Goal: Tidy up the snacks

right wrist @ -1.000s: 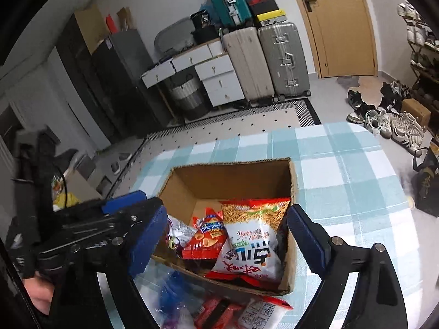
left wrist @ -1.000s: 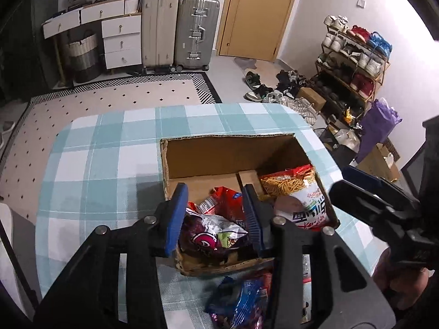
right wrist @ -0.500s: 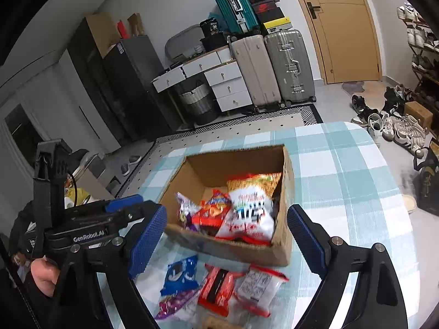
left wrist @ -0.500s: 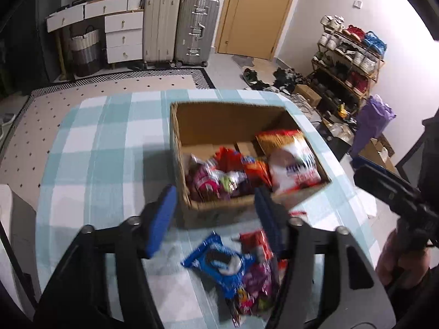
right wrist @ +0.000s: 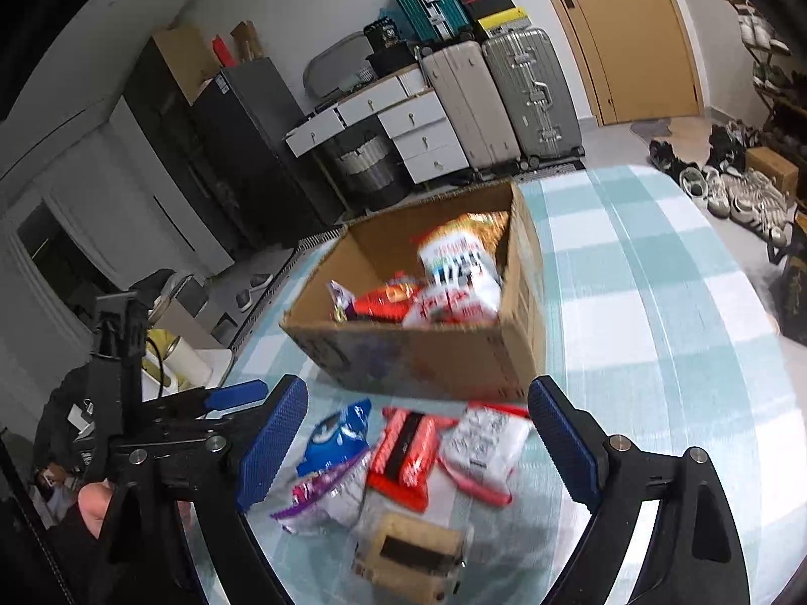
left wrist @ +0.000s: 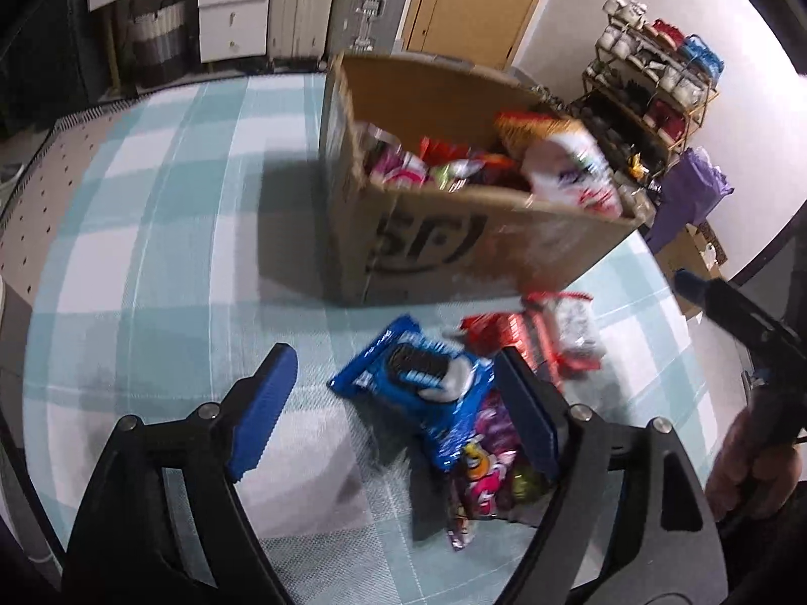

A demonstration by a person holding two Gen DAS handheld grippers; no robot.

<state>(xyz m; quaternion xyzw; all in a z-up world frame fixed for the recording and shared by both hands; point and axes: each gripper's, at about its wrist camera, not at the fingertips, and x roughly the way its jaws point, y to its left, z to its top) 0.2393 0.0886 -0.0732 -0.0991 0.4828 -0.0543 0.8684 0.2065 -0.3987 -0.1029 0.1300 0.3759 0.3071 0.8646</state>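
Left gripper (left wrist: 398, 413) fingers opening, empty, right gripper (right wrist: 418, 436) fingers wide, box (left wrist: 454, 247) beyond snacks

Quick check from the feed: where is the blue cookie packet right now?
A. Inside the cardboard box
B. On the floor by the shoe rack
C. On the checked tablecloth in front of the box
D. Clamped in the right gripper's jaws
C: the blue cookie packet lies flat on the tablecloth just in front of the cardboard box, among other loose snack packets, with no jaws pressing on it.
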